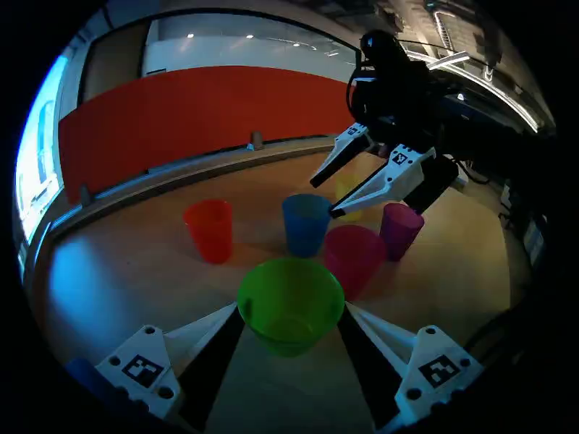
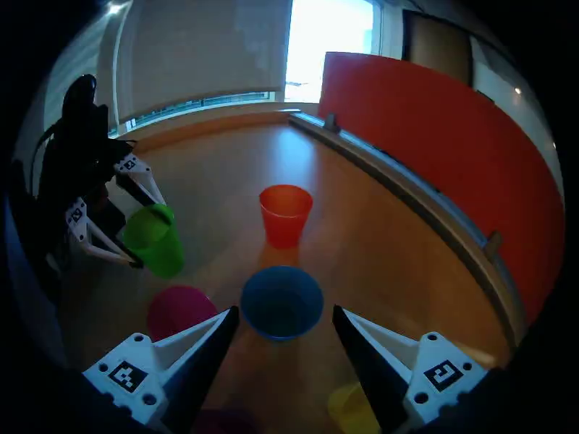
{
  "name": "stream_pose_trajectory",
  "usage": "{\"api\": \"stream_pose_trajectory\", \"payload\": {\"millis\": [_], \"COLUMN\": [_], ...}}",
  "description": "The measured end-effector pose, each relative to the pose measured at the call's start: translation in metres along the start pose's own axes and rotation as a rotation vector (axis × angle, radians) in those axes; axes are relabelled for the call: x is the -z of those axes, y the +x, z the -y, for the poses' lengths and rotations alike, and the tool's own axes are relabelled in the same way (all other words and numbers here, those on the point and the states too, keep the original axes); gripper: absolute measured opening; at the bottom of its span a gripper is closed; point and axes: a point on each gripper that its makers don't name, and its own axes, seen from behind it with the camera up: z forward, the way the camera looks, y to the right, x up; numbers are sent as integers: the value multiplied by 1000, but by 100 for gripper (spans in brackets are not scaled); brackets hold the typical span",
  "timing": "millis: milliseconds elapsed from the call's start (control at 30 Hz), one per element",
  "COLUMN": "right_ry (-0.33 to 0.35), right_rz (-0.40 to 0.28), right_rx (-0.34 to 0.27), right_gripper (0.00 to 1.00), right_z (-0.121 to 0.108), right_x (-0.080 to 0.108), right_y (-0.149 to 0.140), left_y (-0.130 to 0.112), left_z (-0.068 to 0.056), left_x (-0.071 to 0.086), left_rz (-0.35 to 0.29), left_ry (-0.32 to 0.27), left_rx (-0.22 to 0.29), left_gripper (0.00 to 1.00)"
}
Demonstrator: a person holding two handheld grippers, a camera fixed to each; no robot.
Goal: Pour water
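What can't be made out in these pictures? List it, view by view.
Left gripper view: yellow cup, mostly behind the right gripper's fingers.
Right gripper view: yellow cup, cut off by the lower edge and a finger.
Both views: water in the green cup, too dim to tell; whether the left gripper's fingers press on it.

wood surface (image 2: 217, 166): warm brown | red panel (image 2: 434, 123): along edge | window (image 2: 326, 43): bright daylight | ceiling lights (image 1: 250, 36): on
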Motion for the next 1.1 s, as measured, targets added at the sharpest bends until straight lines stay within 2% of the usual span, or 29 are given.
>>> {"api": "stream_pose_trajectory", "payload": {"millis": [600,1100], "right_ry": [10,12], "right_rz": [104,113], "right_rx": [19,-7], "right_gripper": [100,94], "right_z": [1,-1], "right_x": [-20,-25], "right_y": [-5,-2], "left_y": [2,2], "left_z": [7,8], "left_x": [5,8], "left_rz": [-16,-24], "left_ry": [6,4], "left_rx": [11,13], "left_gripper": [86,86]}}
